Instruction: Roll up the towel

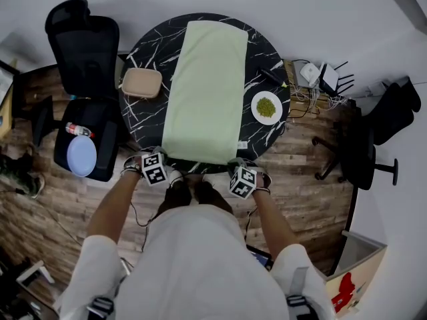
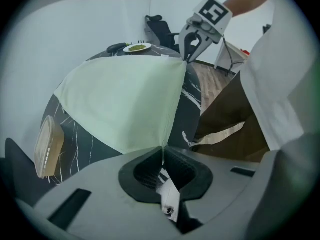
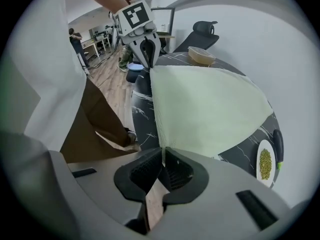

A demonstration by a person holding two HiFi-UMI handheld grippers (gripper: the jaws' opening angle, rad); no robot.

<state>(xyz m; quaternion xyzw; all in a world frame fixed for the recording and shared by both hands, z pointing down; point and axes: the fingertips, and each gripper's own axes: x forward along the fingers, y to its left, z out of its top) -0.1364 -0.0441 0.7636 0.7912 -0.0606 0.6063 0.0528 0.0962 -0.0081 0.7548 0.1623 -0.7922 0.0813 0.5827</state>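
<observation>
left tool [image 2: 162, 151]: clamped on towel [image 1: 205, 85] near corner | right tool [image 3: 163, 153]: clamped on other near corner

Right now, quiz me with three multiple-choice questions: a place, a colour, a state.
1. The plate lies: A on the towel; B on the table, right of the towel; C under the towel.
2. The towel is: A red; B pale green; C navy.
3. The left tongs and right tongs are: A open; B holding the plate; C shut on the towel's near corners.
Answers: B, it sits on marble beside the towel; B, every view shows it; C, fabric is pinched in both.
</observation>
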